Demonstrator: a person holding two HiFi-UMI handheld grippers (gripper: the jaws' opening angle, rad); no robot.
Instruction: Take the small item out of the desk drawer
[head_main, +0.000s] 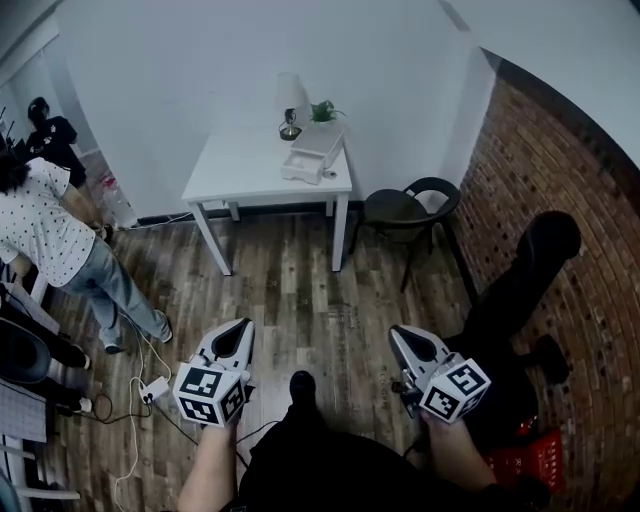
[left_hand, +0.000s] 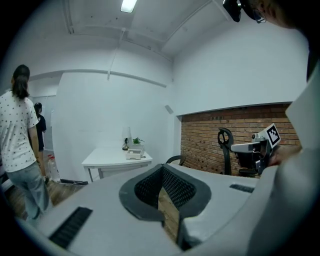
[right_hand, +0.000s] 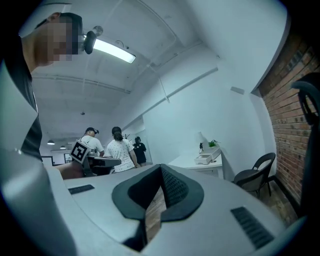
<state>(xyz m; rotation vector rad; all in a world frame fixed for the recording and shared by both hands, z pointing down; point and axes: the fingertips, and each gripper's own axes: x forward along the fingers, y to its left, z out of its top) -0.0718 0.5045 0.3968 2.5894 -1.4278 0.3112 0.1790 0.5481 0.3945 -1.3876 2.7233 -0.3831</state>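
Desk drawer, a small white box, stands on the white table at 12 o'clock from the person, against the far wall. A lamp and a little green plant stand just behind it. The small item itself cannot be seen from this distance. A dark chair is at the table's 3 o'clock side. The left gripper and the right gripper are held low over the wooden floor, well apart from the table. Both point toward 12 o'clock, with jaws pressed together and nothing between them. Another person in a dotted shirt stands at 9 o'clock.
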